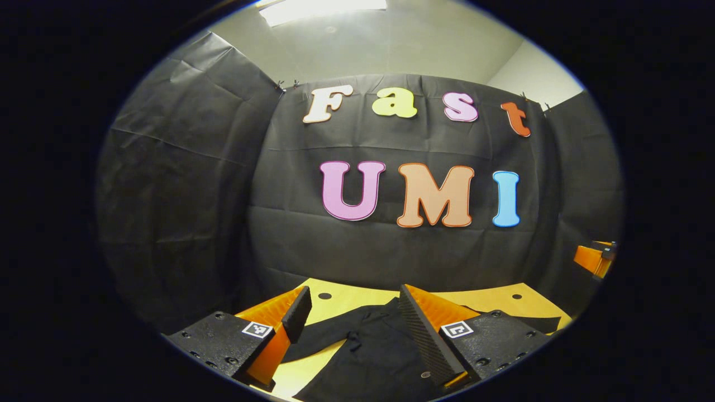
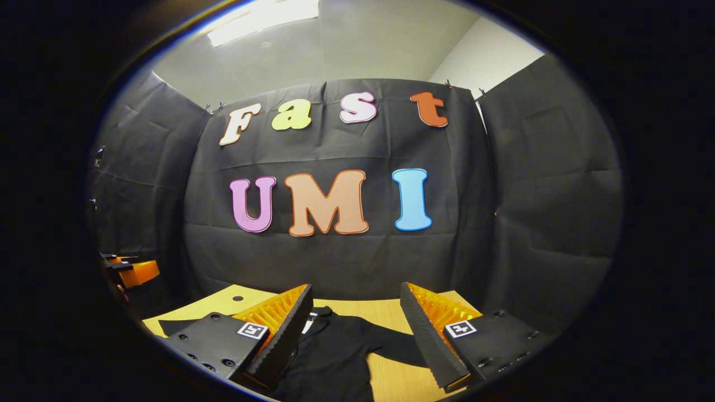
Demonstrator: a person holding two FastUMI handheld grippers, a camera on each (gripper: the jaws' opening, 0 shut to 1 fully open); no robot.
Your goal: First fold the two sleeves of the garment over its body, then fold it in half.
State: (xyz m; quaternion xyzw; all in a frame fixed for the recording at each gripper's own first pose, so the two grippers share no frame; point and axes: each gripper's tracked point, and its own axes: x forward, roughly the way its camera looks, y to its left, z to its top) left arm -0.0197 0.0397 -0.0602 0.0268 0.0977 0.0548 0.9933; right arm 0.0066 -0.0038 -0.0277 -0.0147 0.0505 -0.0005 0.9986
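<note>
Garment (image 1: 374, 346) lies flat on the wooden table (image 1: 346, 296), below and ahead of my left gripper (image 1: 352, 329), whose jaws are spread wide and hold nothing, one sleeve (image 1: 321, 335) running out leftward. In the right gripper view, my right gripper (image 2: 353, 335) hovers just as wide and empty above the collar end, the other sleeve (image 2: 399, 346) stretching right toward it, nothing in between.

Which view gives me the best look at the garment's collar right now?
The right gripper view: the collar of the black garment shows beside the open right gripper. The left gripper view shows the garment's body and sleeves, collar unclear.
</note>
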